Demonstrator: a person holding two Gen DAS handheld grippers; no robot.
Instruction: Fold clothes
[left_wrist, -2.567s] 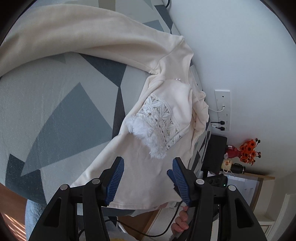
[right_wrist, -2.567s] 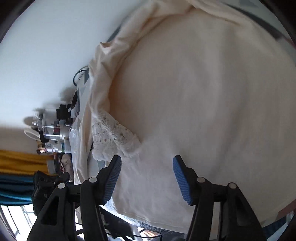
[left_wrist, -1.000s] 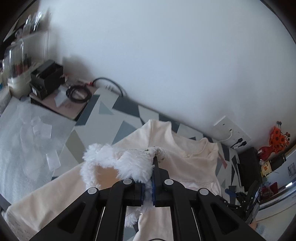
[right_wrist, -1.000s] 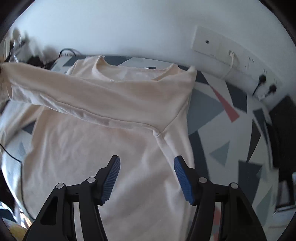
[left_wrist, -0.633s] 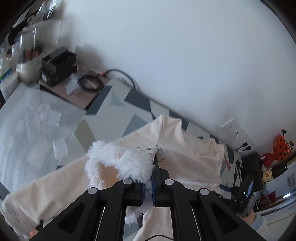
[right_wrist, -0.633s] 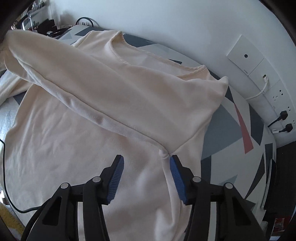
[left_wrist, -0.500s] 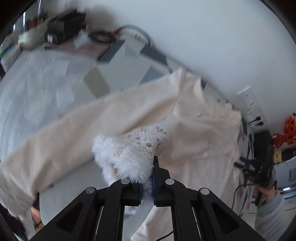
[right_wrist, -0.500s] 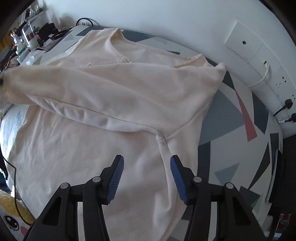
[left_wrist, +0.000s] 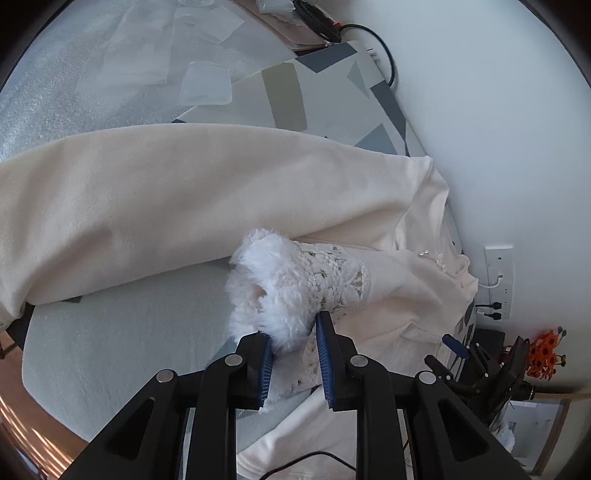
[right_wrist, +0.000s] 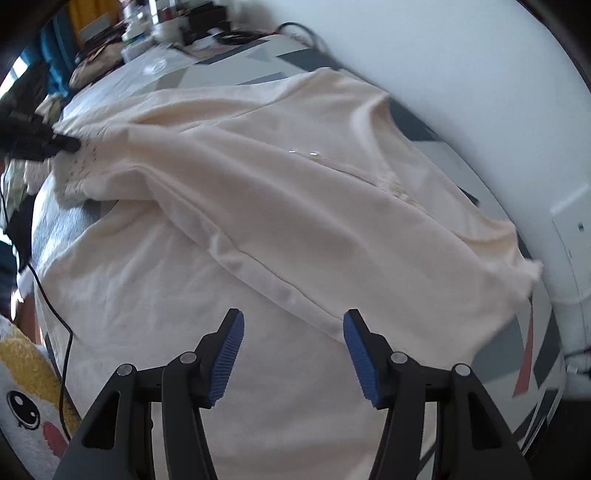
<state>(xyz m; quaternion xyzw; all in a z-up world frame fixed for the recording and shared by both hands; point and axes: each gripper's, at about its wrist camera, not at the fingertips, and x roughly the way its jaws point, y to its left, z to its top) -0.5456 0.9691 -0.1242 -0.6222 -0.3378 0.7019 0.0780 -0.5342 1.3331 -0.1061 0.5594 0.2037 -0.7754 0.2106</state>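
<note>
Left gripper jaws just opening, fluffy cuff between; right gripper open above sweater

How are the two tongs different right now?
The left tongs are only a little apart, with the sweater's fluffy white cuff between their blue pads; they have just been opening. The right tongs are spread much wider and have nothing between them, only hovering over the cream sweater. The left tongs sit at the end of the folded-over sleeve, the right ones near the armpit seam. Both are black with ribbed blue pads.
</note>
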